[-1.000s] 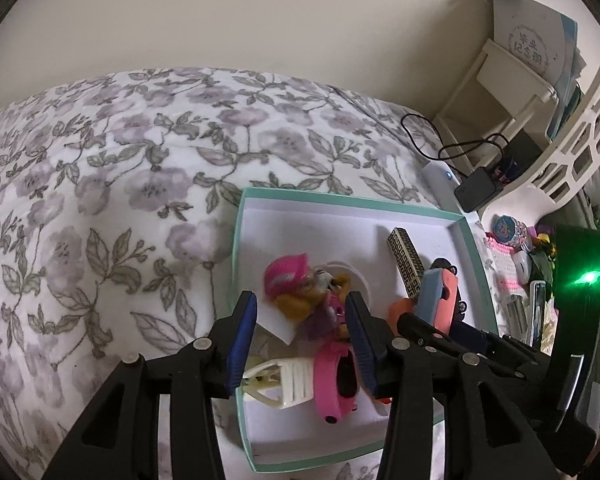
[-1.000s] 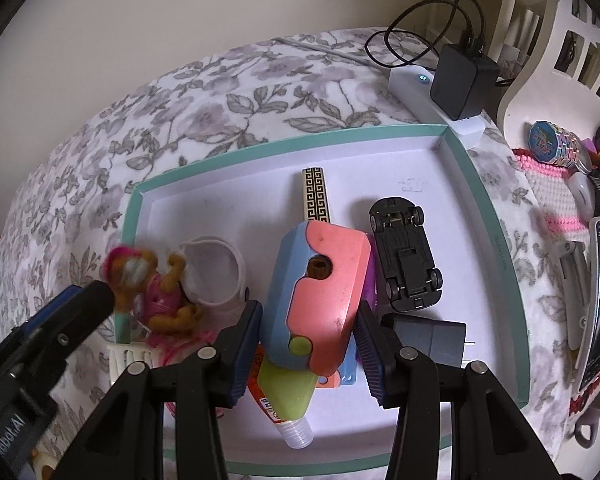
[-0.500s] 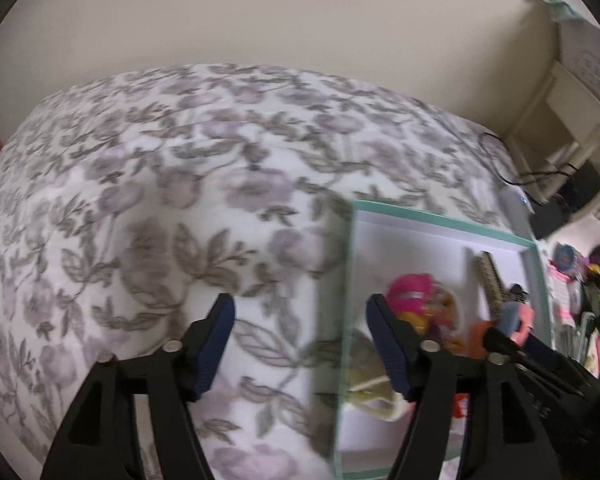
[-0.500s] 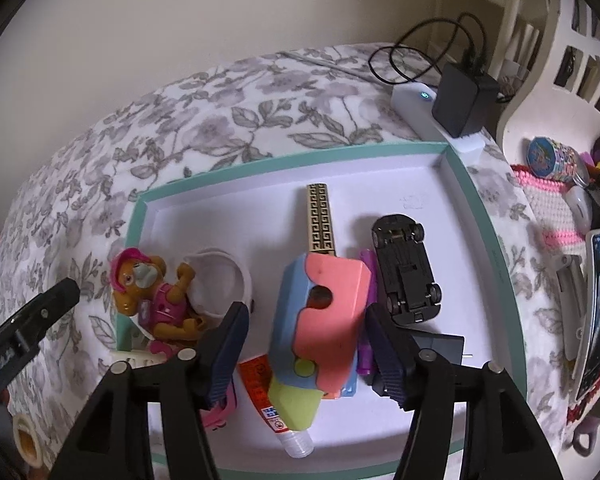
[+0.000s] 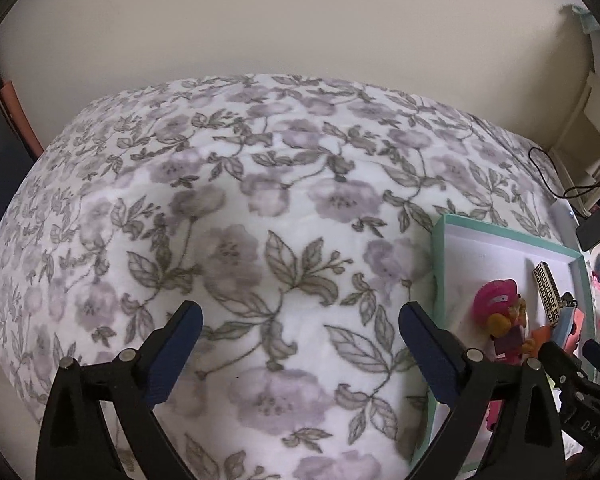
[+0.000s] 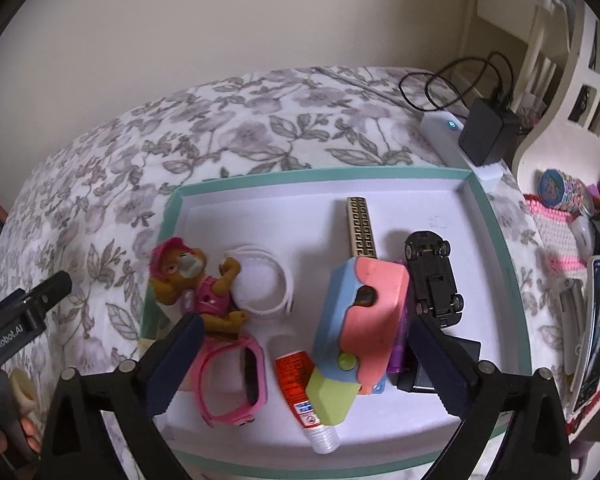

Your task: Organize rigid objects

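A teal-rimmed white tray (image 6: 320,174) lies on a floral bedspread (image 5: 260,240). In it are a dog figure with a pink cap (image 6: 188,280), a white ring (image 6: 266,284), a pink watch (image 6: 240,380), an orange tube (image 6: 304,388), a blue-and-pink toy (image 6: 356,316), a gold patterned bar (image 6: 362,226) and an upside-down black toy car (image 6: 434,276). My right gripper (image 6: 302,364) is open and empty above the tray's near side. My left gripper (image 5: 300,344) is open and empty over bare bedspread, left of the tray (image 5: 438,264). The dog figure (image 5: 500,316) shows at its right.
A white power strip with a black charger (image 6: 484,132) and cable lies beyond the tray's far right corner. A white shelf unit (image 6: 580,80) and clutter, including a phone (image 6: 596,328) and pink knitted cloth (image 6: 556,240), line the right side. A wall stands behind the bed.
My left gripper has opened wide and swung left, off the tray, to above bare bedspread. My right gripper has opened, let go of the blue-and-pink toy, and drawn back.
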Tool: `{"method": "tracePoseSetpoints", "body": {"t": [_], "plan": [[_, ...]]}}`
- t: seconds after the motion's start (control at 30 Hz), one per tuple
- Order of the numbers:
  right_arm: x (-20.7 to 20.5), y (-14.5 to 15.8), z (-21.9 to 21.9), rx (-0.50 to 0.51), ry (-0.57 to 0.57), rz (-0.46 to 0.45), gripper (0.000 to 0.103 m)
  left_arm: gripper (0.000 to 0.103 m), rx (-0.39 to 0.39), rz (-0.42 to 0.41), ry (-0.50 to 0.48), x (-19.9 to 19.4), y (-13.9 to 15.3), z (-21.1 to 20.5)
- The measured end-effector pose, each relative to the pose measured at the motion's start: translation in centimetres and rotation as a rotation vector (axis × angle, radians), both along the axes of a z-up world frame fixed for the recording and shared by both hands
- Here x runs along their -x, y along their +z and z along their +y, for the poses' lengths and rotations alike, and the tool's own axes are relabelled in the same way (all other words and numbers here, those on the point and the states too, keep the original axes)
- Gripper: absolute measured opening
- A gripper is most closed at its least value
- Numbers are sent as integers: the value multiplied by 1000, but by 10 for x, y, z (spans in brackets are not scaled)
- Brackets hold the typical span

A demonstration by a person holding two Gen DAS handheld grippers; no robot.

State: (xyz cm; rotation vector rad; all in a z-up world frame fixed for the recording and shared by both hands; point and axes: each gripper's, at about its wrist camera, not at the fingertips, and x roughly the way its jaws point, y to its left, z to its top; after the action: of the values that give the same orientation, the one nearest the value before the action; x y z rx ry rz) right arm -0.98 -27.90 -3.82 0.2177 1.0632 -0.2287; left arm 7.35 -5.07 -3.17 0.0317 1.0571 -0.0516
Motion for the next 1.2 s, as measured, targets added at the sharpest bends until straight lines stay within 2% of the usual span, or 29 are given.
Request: {"method": "tracePoseSetpoints", "body": {"t": [0.1, 0.2, 0.5, 0.67, 0.8, 0.97, 1.2], "plan": [[4, 7, 9, 9, 19, -15, 103, 99, 32, 0, -6, 4, 4, 5], [8, 13, 18, 22, 37, -28, 103, 99, 24, -8, -7, 9, 11, 6], [26, 30, 39, 52, 56, -50, 103, 99, 11, -122, 20, 36, 46, 22], [36, 38, 41, 56, 53, -69, 103, 99, -1, -152, 20, 50, 57, 30], [44, 42, 44, 67, 51, -71, 103, 99, 4, -140, 9, 58, 57, 33], [52, 46, 45, 75, 46, -81, 103, 99, -56, -143, 13, 67, 57, 33], [58, 47, 46, 83, 47, -87, 103, 99, -54, -124, 3, 76, 56, 39]]}}
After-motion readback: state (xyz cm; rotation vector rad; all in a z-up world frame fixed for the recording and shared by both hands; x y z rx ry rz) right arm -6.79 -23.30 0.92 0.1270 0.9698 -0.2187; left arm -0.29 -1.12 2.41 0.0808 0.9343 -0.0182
